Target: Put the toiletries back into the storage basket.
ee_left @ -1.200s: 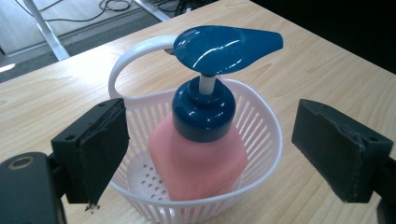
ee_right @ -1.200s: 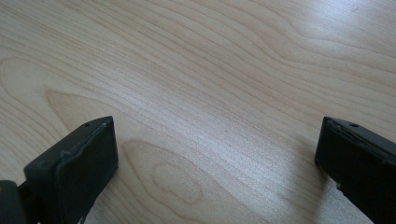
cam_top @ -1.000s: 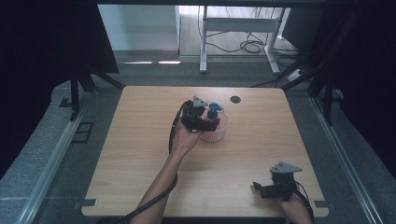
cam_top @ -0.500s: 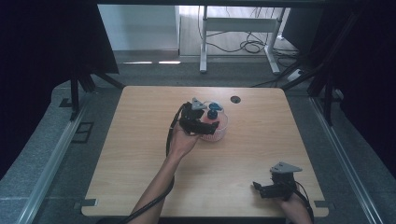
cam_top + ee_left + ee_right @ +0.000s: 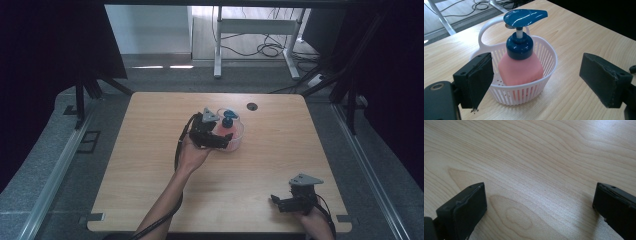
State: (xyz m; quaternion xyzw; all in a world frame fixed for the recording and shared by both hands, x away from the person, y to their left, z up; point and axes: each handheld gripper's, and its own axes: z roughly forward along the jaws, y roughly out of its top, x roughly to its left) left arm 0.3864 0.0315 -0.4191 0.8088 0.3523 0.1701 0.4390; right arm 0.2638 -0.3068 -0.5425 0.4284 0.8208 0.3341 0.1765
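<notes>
A white slotted basket (image 5: 524, 85) stands on the table (image 5: 150, 200), a little toward 12 o'clock of the table's middle in the high view. Inside it stands a pink bottle (image 5: 520, 70), upright, with a blue collar and a blue pump (image 5: 525, 17) on top (the pump's spout points toward 3 o'clock in the left gripper view). The bottle takes up most of the basket's floor. A looped handle (image 5: 485, 30) rises from the basket's far rim, at about 11 o'clock of the bottle in that view.

The left gripper (image 5: 220, 142) sits at the basket's 8 o'clock in the high view, right at its rim. Its jaws are spread wide, one on either side of the basket, and neither pad touches it as far as the left gripper view shows. The left hand (image 5: 192, 155) holds it from below, with the forearm running down toward 7 o'clock and a cable trailing along it.

The right gripper (image 5: 280, 202) rests low near the table's 5 o'clock corner, well apart from the basket. Its jaws are also spread, with bare wood between them. A small dark hole (image 5: 252, 106) sits in the table at the basket's 1 o'clock.
</notes>
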